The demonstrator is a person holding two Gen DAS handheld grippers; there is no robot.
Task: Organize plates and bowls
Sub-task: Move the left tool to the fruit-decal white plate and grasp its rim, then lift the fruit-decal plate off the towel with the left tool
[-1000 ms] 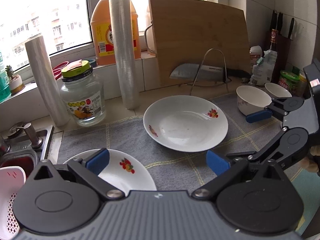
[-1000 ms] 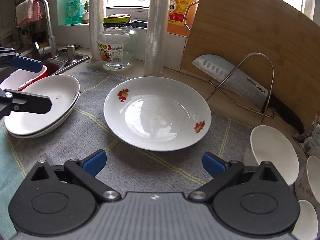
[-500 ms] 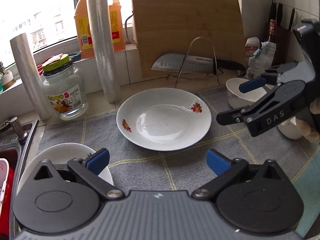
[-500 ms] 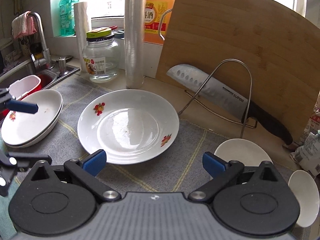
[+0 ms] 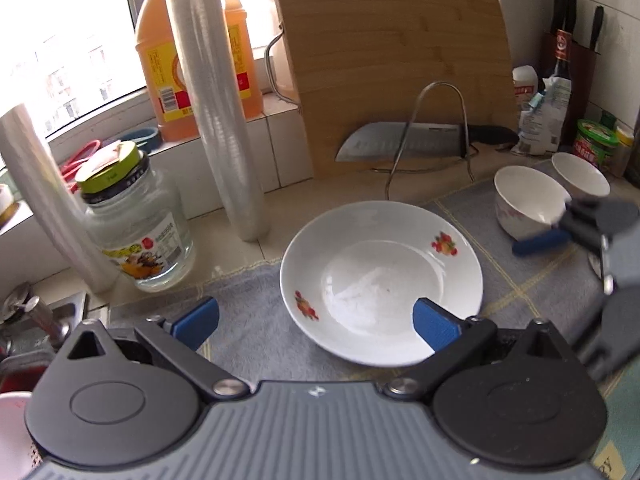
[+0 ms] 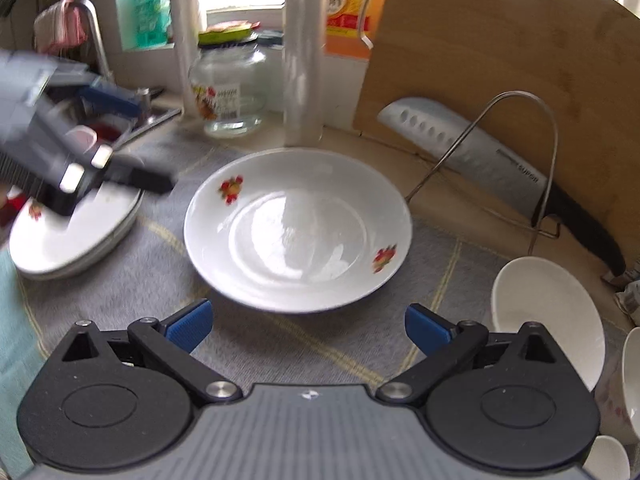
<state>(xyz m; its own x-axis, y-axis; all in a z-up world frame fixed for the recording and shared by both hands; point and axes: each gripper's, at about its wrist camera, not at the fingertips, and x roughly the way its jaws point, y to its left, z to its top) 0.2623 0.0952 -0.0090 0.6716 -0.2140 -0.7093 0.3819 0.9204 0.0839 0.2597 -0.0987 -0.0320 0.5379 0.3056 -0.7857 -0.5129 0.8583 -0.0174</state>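
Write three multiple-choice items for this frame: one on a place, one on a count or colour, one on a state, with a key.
1. Where does the cleaver rest?
A. On the wire rack in front of the cutting board
B. In the sink
C. Inside the lone plate

2. How many fruit motifs show on the lone plate in the middle of the mat?
A. None
B. Two
C. Five

3. What state is the right tool in?
A. Shut on a bowl
B. Shut on the plate
C. Open, holding nothing

Key:
1 A: the blade leans against the wire rack, with the cutting board upright behind it.
2 B: one motif sits near the far left rim and one near the right rim.
3 C: its blue pads stand wide apart, short of the plate's near rim, with only mat between them.
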